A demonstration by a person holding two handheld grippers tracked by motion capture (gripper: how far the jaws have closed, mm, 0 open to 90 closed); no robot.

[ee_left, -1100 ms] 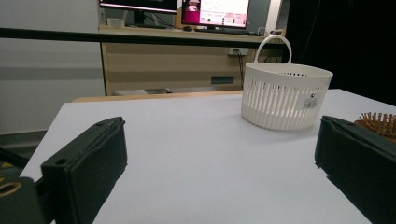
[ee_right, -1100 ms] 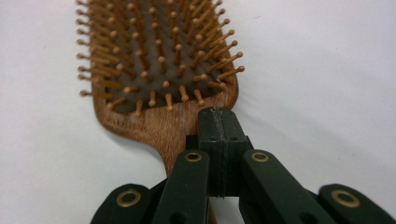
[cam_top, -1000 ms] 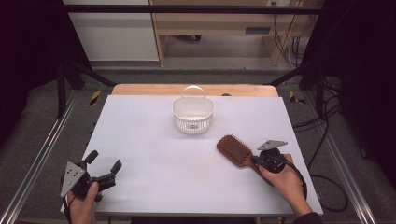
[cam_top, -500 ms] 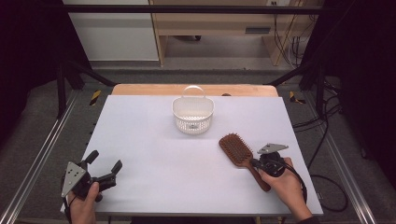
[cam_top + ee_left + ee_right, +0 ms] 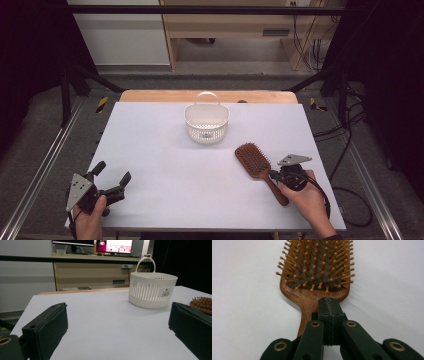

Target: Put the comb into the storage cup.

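Wooden hairbrush (image 5: 254,161) lies bristles-up on the white counter (image 5: 165,165), around four o'clock from the white basket (image 5: 206,123), which sits at twelve. Right hand-held gripper (image 5: 278,176) has its jaws pressed together right over the handle (image 5: 305,312), tips at the neck; whether they pinch wood or only rest on it is hard to make out, since the jaws cover the contact. Best play, I'd say: get a firm hold on the handle, lift level, carry towards the basket. Left hand-held gripper (image 5: 111,177) waits at seven o'clock, jaws wide, empty.
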